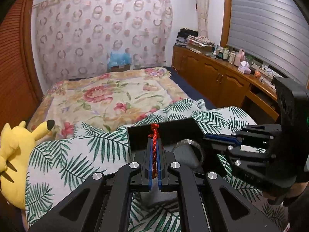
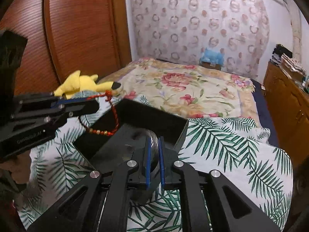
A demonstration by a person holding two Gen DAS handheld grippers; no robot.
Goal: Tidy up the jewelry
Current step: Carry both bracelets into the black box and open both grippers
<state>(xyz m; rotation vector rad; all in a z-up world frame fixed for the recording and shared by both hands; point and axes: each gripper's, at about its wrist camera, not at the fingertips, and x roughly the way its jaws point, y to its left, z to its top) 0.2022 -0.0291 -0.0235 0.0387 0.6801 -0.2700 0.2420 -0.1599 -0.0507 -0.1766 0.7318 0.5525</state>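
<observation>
My left gripper is shut on a red braided cord bracelet. In the right wrist view the left gripper holds the bracelet so it hangs with gold and red beads at its lowest part, over the near corner of a black jewelry box. The box rests on a palm-leaf cloth. A grey padded roll lies in the box. My right gripper is shut on that grey roll; it also shows in the left wrist view.
A yellow plush toy lies at the left edge of the bed. A floral blanket covers the far bed. A wooden dresser with small bottles stands on the right. A wooden wardrobe is on the left.
</observation>
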